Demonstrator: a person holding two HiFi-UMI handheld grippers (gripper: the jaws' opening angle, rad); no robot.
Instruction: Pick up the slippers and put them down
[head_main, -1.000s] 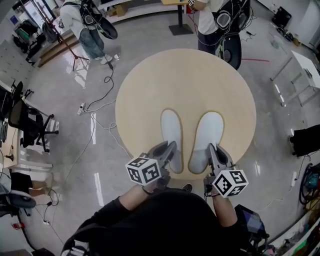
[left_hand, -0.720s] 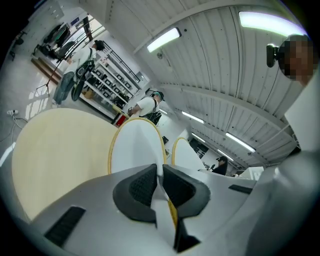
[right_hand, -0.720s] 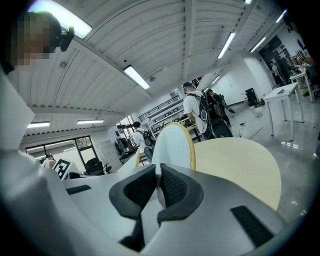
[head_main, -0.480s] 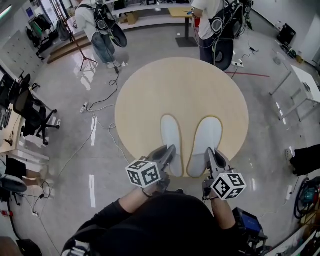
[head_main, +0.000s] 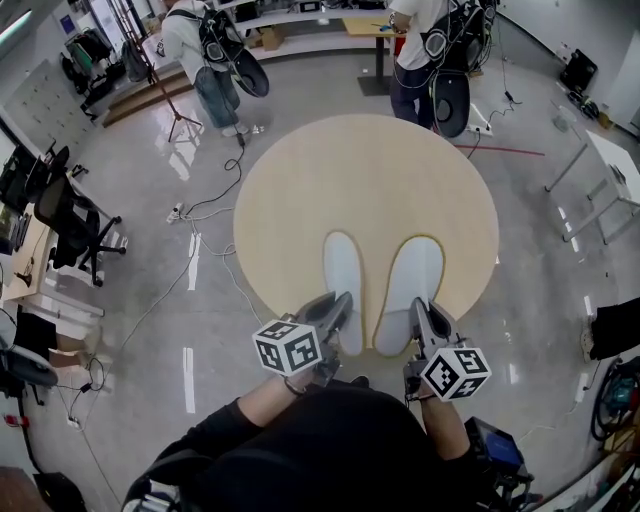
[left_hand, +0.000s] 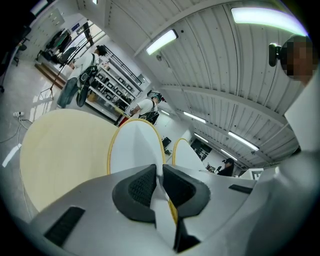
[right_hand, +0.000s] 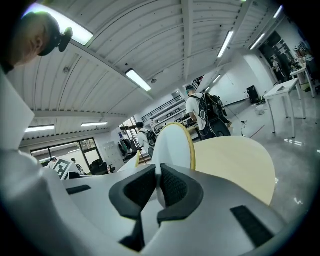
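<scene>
Two white slippers with yellow rims lie side by side, toes pointing away from me, over the near part of the round beige table (head_main: 370, 170). My left gripper (head_main: 338, 308) is shut on the heel of the left slipper (head_main: 343, 270). My right gripper (head_main: 421, 312) is shut on the heel of the right slipper (head_main: 414, 280). In the left gripper view the black pads (left_hand: 142, 187) pinch the left slipper (left_hand: 135, 147), with the other slipper (left_hand: 186, 155) beside it. The right gripper view shows the right slipper (right_hand: 172, 145) clamped between the pads (right_hand: 175, 187). I cannot tell whether the soles touch the table.
Two people with backpacks (head_main: 215, 55) (head_main: 425, 60) stand beyond the table. Cables (head_main: 205, 205) run across the glossy floor at the left, near an office chair (head_main: 65, 225). A white table frame (head_main: 605, 170) stands at the right. My body is close behind the table's near edge.
Both grippers have drawn the slippers a little toward me, so the heels now sit at the table's near edge. Both grips are unchanged.
</scene>
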